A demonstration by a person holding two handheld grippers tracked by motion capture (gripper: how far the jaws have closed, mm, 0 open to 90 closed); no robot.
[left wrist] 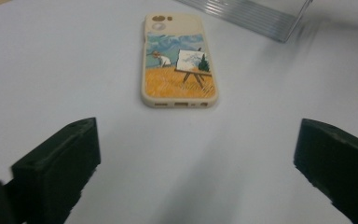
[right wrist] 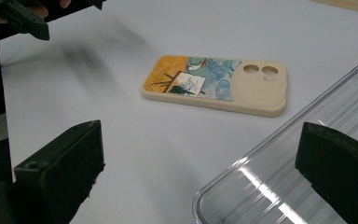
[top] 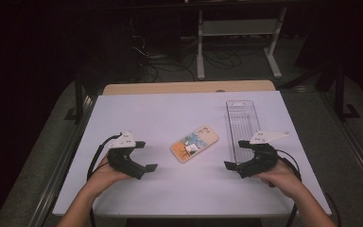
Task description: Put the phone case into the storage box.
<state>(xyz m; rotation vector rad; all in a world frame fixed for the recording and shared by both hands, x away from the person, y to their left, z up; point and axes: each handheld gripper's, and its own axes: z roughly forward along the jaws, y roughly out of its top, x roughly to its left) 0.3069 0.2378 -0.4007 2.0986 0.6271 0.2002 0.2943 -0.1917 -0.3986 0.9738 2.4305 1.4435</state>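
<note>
A cream phone case (top: 194, 143) printed with a painting of an easel in a field lies flat on the white table, picture side up; it also lies ahead of the jaws as the phone case (left wrist: 179, 60) and phone case (right wrist: 214, 85). To its left my left gripper (top: 147, 155) is open, jaws wide and bare, pointing at the case from a short way off, left gripper (left wrist: 196, 158). On the case's right my right gripper (top: 235, 154) is open too, right gripper (right wrist: 196, 163), nothing between its jaws, one jaw over the near end of a clear tray (right wrist: 298, 177).
The long clear plastic tray (top: 242, 123) runs front to back at the right of the white tabletop (top: 179, 113), with nothing in it. Past the table's far wooden edge the floor holds cables and a white frame stand (top: 236, 42). The other gripper (right wrist: 23, 14) shows far off.
</note>
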